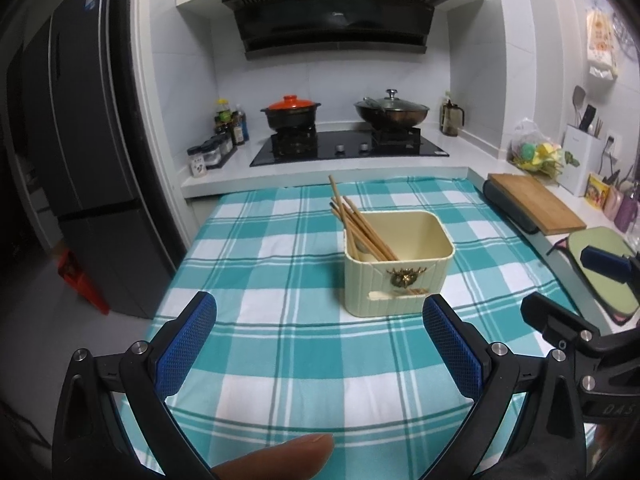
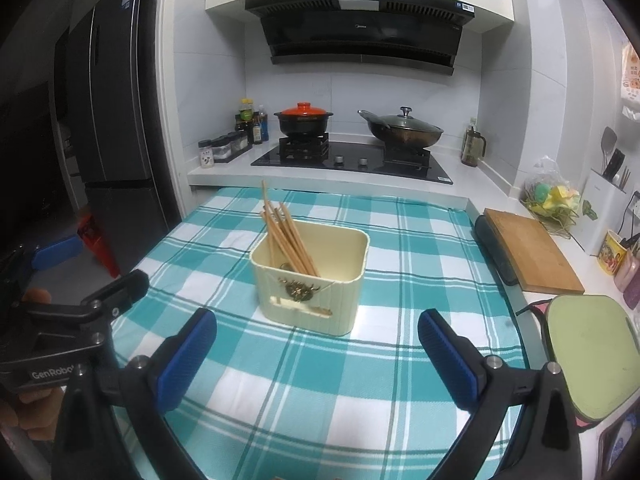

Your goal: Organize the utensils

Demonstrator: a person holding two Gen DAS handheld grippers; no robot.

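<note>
I can read "GenRobot" in white letters on the black body of the left gripper [image 2: 52, 312], seen at 9 o'clock in the right wrist view. In the left wrist view, the right gripper [image 1: 580, 308] at 3 o'clock shows pale letters like "DAS", but I cannot read them for sure. The black range hood [image 2: 362, 26] has a small white sticker, and the tall dark fridge [image 1: 86, 152] has a blue one. Both are too small to read.

My left gripper [image 1: 320, 344] has its blue jaws wide apart with nothing in them. My right gripper [image 2: 318, 350] is the same: wide and holding nothing.

The cream plastic box with a gold crest [image 1: 398, 264] sits on the teal and white checked cloth [image 1: 260, 256] that covers the tabletop, at 12 o'clock from both grippers. A bunch of long wooden chopsticks [image 1: 358, 222] leans inside it, with the tips pointing to 11 o'clock. Nothing lies between the jaws and the box.

Behind it at 12 o'clock is a black gas stove [image 1: 348, 146] with a black pot with an orange lid [image 1: 291, 114] and a dark wok with a glass lid [image 1: 391, 111]. At 2 o'clock a wooden cutting board [image 1: 534, 202] lies flat. At 3 o'clock is a pale green mat [image 2: 592, 354].
</note>
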